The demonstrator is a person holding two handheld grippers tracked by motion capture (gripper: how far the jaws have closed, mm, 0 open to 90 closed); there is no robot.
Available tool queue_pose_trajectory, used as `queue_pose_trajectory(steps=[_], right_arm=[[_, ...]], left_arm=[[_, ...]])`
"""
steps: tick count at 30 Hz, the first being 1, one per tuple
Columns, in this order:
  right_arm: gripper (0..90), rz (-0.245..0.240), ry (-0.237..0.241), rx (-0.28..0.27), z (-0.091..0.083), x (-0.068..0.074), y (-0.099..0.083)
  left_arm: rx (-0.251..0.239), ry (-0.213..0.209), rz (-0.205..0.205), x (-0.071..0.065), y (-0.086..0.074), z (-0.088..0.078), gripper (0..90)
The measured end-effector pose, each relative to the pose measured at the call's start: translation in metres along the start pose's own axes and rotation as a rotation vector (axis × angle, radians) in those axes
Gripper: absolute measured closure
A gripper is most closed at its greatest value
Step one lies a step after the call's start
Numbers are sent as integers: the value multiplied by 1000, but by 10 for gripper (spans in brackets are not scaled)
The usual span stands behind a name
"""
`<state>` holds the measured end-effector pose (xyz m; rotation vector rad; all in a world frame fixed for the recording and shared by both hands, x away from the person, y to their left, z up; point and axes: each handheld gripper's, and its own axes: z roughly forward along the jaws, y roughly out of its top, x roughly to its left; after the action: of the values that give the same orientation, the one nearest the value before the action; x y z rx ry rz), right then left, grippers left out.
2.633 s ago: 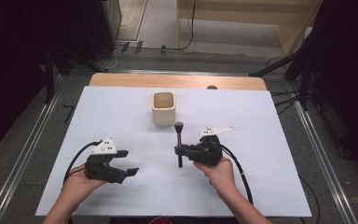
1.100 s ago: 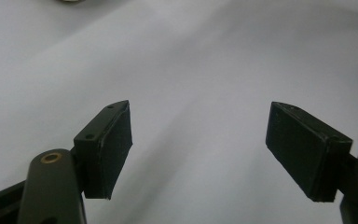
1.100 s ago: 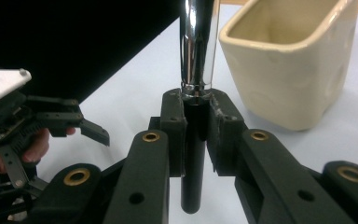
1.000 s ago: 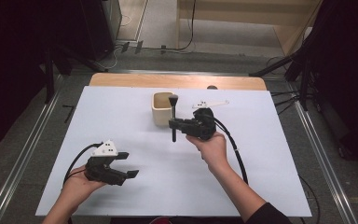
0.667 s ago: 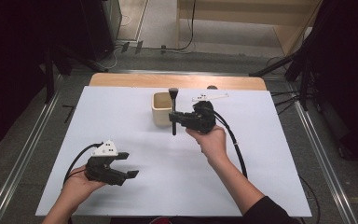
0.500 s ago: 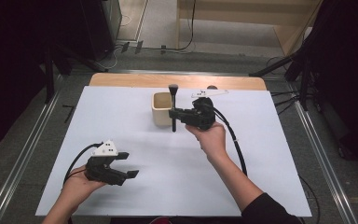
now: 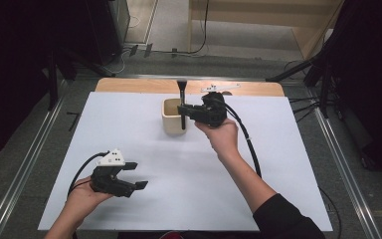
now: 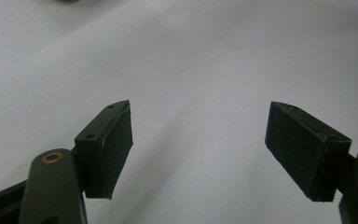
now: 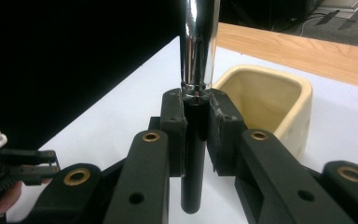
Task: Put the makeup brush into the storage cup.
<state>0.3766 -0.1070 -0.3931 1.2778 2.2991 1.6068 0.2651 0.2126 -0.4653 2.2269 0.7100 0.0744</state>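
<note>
Writing or brand marks cannot be read on anything here; the things are plain. The right gripper (image 7: 183,110) has its jaws clamped on a makeup brush (image 7: 182,102), which stands upright in the grip. In the right gripper view the two black pads press on the brush (image 9: 196,116) where the dark handle meets the shiny chrome ferrule, with the handle's end hanging free below the jaws. In the high view the brush's dark head points up and away, above the far wooden edge of the table (image 7: 129,85), and its handle hangs in front of the near wall of the cream cup (image 7: 172,123), outside the cup. The cup (image 9: 279,107) is a square-mouthed ceramic one with rounded corners; what can be seen of its inside is bare. It stands on the white table top (image 7: 189,189) towards the far side. The left gripper (image 7: 135,175) lies low over the near left part of the white surface in the person's left hand (image 7: 82,199), its jaws spread wide with nothing between the pads (image 8: 114,144).
</note>
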Motion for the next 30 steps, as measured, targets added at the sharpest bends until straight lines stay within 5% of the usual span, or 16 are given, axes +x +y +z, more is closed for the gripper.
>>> queue_pose_trajectory(steps=[30], right_arm=[[799, -29, -87, -57, 24, -8, 42]], left_arm=[[-3, -17, 8, 0, 1, 1, 240]])
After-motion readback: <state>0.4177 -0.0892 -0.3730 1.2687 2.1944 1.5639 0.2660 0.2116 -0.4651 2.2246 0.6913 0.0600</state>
